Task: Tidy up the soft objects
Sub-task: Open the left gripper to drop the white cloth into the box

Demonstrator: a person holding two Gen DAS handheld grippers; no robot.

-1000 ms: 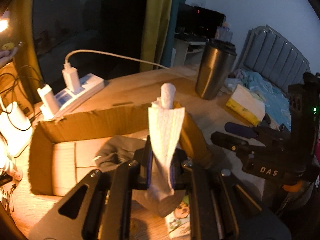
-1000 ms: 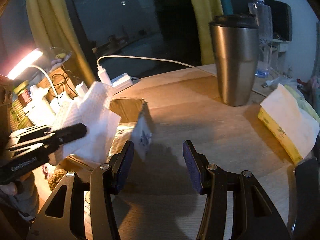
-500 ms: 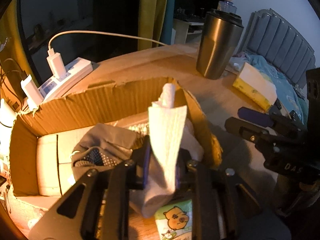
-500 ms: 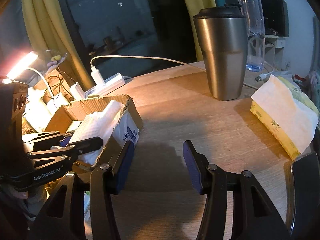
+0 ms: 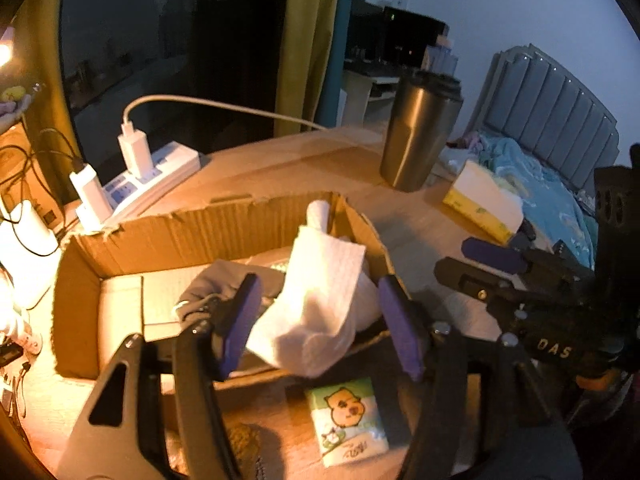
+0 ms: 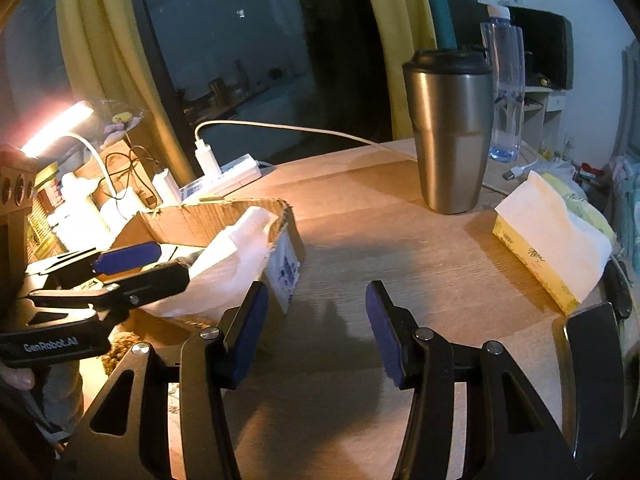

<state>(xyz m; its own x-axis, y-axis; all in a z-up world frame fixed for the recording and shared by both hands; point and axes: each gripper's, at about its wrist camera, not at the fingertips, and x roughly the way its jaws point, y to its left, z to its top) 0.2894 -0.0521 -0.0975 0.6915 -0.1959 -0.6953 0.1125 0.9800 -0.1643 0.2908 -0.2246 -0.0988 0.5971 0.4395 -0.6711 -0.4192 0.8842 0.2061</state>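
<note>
Released since before, white sock (image 5: 320,300) drops into box (image 5: 192,232); left fingers (image 5: 240,320) opening, right fingers (image 6: 248,320) apart, empty.

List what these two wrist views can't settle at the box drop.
- Left wrist: the white cloth hangs between the opening left gripper; its blurred lower end hides any contact with the cardboard box.
- Left wrist: the grey item in the box is partly behind a finger; type unclear.
- Right wrist: the box wall hides its contents.
- Right wrist: the tissue box print is too small.

One cardboard box (image 5: 168,236), one white cloth (image 5: 316,300), one grey garment (image 5: 216,284). One steel tumbler (image 6: 448,132), one tissue box (image 6: 548,240), two chargers (image 5: 134,152).
</note>
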